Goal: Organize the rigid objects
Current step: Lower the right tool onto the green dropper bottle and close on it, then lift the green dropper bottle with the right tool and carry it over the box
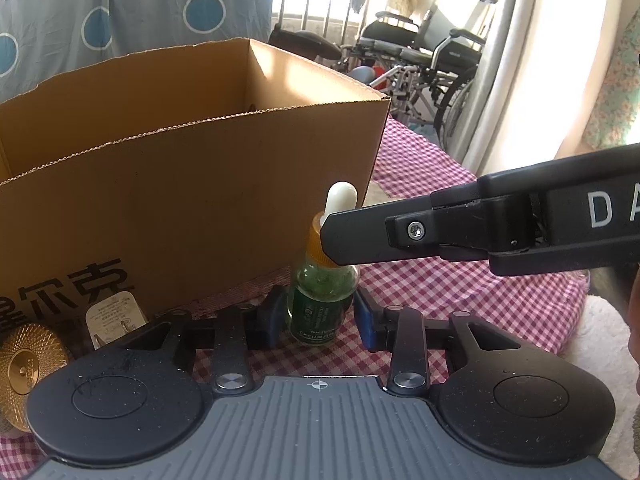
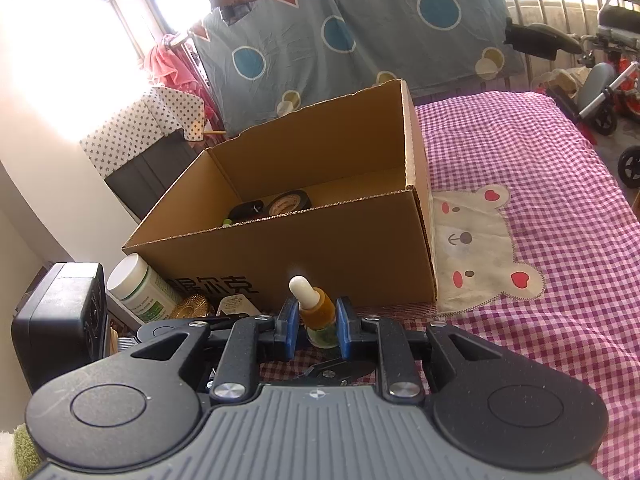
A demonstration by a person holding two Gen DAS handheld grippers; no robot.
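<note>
Two grippers meet at one small dropper bottle (image 1: 323, 300), and the step in hand is, I judge, picking it up to put it into the cardboard box (image 1: 192, 184).

From the left wrist view, the bottle stands upright on the checked bed cover (image 1: 460, 280), just in front of the right corner of the box. It has a green glass body, an amber collar and a white rubber bulb. The left gripper (image 1: 318, 322) has its two fingers on either side of the green body. The left finger seems to touch the glass, while a narrow gap shows at the blue pad of the right finger, so I read it as nearly closed but not yet pinching. The right gripper (image 1: 334, 236) comes in from the right, and its black finger covers the collar. A gold ribbed lid (image 1: 28, 368) and a white plug (image 1: 110, 318) lie at the left, near the box.

From the right wrist view, the right gripper (image 2: 317, 326) has its blue pads pressed on both sides of the bottle (image 2: 318, 316), at the collar and shoulder; it is pinching the bottle. Inside the box (image 2: 304, 240) a roll of tape (image 2: 290, 202) and a dark object already lie. A white jar (image 2: 138, 286) leans beside the box at the left.

The next move calls for one gripper to carry the bottle alone, lift it above the front wall of the box, and keep it upright, because the glass can slip between the pads.
</note>
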